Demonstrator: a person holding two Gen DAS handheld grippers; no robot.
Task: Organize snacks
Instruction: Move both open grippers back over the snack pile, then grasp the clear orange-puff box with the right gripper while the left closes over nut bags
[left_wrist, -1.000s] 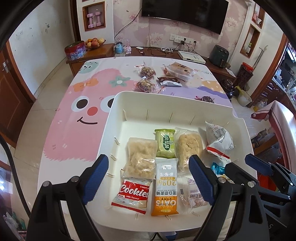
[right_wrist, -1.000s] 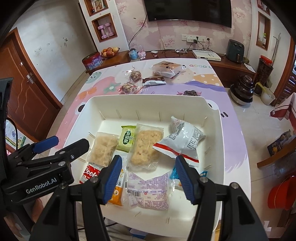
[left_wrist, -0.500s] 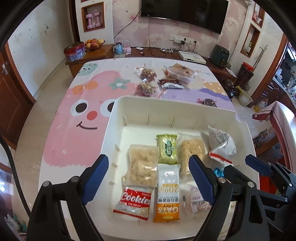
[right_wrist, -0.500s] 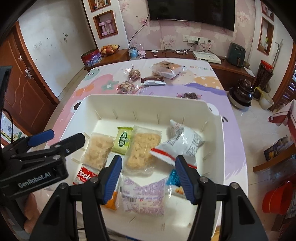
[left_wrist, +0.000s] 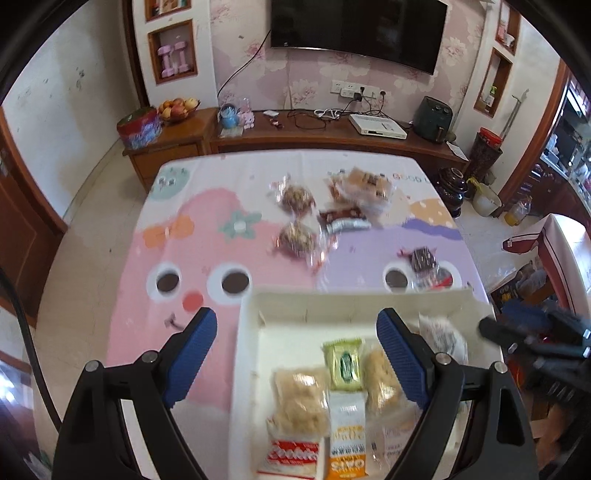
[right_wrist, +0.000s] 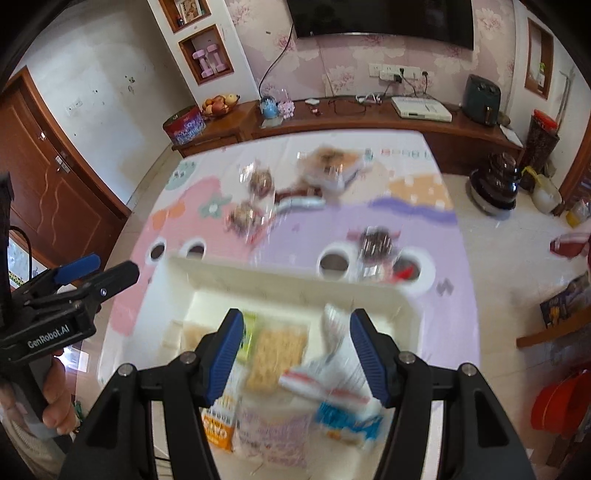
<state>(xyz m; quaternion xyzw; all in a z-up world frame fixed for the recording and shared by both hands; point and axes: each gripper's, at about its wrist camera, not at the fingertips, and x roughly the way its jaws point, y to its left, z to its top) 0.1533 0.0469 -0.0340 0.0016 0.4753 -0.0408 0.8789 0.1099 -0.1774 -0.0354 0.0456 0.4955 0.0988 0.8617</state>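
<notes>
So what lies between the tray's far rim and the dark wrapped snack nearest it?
Bare tablecloth only; nothing lies between the tray rim and the dark snack. The left wrist view shows it best.

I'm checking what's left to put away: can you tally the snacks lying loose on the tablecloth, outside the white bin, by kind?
Round nut clusters in clear wrap: 2
Dark round snack in clear wrap: 1
Dark brown bar: 1
Large clear pastry pack: 1
Total: 5

white bin (left_wrist: 255, 354): packets flat inside | loose snacks (left_wrist: 295, 236): on tablecloth (blurred)
</notes>
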